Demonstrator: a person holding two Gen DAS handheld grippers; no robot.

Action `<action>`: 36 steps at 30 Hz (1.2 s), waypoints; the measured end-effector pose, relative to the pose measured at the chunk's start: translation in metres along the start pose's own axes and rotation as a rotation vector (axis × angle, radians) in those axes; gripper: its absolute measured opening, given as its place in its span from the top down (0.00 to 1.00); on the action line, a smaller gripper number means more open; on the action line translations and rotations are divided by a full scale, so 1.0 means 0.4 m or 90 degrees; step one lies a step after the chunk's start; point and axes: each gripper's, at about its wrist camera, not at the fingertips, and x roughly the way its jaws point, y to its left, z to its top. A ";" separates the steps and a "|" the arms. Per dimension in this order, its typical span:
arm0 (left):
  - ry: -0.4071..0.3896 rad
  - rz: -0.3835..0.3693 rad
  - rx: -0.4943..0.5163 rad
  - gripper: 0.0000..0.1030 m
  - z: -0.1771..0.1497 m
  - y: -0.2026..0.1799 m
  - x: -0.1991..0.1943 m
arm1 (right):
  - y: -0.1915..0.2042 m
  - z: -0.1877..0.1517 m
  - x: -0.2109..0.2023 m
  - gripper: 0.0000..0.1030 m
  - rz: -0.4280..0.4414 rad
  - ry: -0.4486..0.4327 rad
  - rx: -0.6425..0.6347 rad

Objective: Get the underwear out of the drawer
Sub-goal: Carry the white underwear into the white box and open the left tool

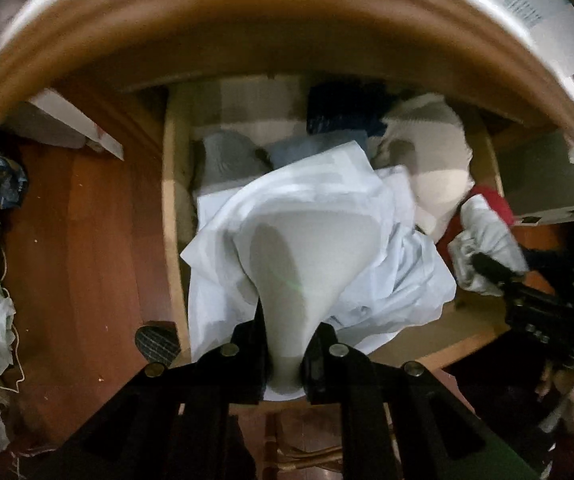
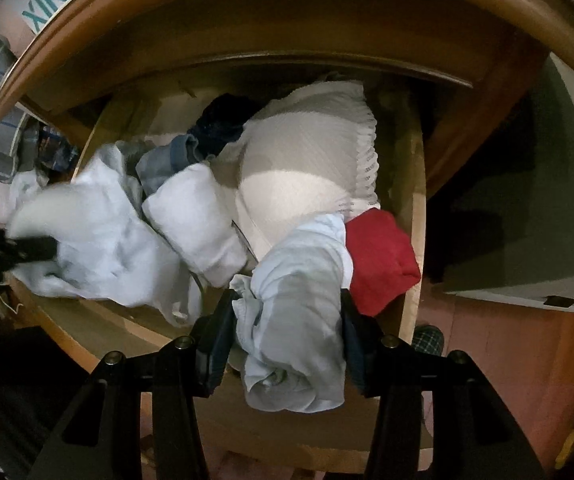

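Hanging straight below the left gripper (image 1: 285,354), a pale garment (image 1: 307,248) is pinched between closed jaws, a narrow neck of cloth at the pads and the rest fanning out over the drawer's left half. Its long axis runs from the pads down toward the heap; the lower folds seem still to touch the clothes underneath, though blur hides where.

Right gripper (image 2: 287,344): jaws part-way closed on a rolled light-blue piece (image 2: 299,312), near the drawer's front edge on the right side.

Drawer (image 1: 175,208), pulled out from under the cabinet top. Inside:
- cream ribbed garment (image 2: 307,152), back right
- red item (image 2: 383,260), against the right wall, just beside the blue roll
- white folded piece (image 2: 195,224), middle
- dark navy bundle (image 2: 219,120), back
- grey piece (image 1: 227,160), back left

Judgement: both pieces need only go upward, then clear of the front edge.
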 end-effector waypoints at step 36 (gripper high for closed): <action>-0.371 0.002 0.033 0.88 0.046 -0.059 -0.771 | -0.014 -0.042 0.010 0.56 -0.005 -0.004 -0.026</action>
